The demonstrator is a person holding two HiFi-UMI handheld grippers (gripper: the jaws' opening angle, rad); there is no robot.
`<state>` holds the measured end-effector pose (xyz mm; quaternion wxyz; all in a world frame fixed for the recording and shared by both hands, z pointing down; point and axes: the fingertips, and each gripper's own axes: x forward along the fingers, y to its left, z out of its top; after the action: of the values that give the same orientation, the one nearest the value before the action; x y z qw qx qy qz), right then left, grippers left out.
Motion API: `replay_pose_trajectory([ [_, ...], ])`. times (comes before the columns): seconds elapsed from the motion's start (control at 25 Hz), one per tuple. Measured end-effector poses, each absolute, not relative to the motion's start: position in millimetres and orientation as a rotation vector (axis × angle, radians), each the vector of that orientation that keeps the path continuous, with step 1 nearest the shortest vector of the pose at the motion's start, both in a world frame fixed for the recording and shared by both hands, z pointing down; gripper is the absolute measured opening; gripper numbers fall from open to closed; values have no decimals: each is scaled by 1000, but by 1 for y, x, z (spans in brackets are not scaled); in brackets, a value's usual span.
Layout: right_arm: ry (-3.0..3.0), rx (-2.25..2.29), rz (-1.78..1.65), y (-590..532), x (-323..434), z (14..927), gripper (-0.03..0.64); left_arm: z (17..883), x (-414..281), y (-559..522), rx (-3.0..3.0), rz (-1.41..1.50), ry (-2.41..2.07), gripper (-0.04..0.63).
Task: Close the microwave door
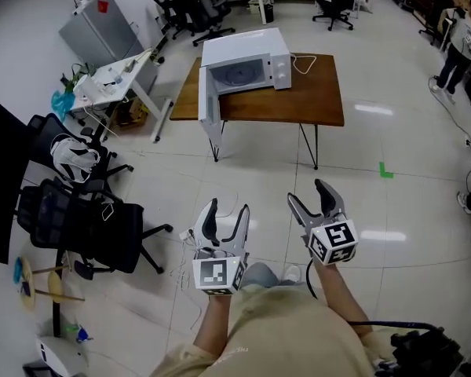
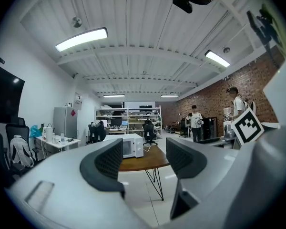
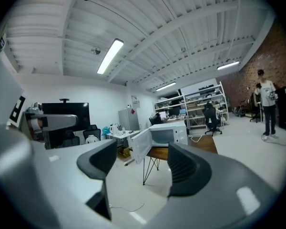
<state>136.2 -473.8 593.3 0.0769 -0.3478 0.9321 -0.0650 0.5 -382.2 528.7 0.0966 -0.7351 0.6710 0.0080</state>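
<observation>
A white microwave (image 1: 247, 61) stands on a brown wooden table (image 1: 314, 100) far ahead, its door (image 1: 208, 104) swung wide open to the left past the table edge. The same microwave (image 2: 128, 146) (image 3: 169, 133) shows between the jaws in both gripper views, with its door (image 3: 140, 144) hanging open in the right gripper view. My left gripper (image 1: 225, 214) and right gripper (image 1: 312, 197) are held side by side low over the floor, well short of the table. Both are open with nothing between their fingers.
Black office chairs (image 1: 82, 218) crowd the left side. A white side desk (image 1: 118, 81) with clutter stands left of the table. A person (image 1: 459, 49) stands at the far right. A green tape mark (image 1: 385, 170) lies on the tiled floor. More desks and chairs line the back.
</observation>
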Motion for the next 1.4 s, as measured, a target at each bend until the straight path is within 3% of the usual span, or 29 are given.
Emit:
replay_pose_trajectory([
  [0.6,2838,-1091,-86,-655,34,577,321,548,-132,-593,-2181,103,2058,284],
  [1.4,2959,-985,113,-881,-206,529,318,527,-308,-833,-2318,176,1997,284],
])
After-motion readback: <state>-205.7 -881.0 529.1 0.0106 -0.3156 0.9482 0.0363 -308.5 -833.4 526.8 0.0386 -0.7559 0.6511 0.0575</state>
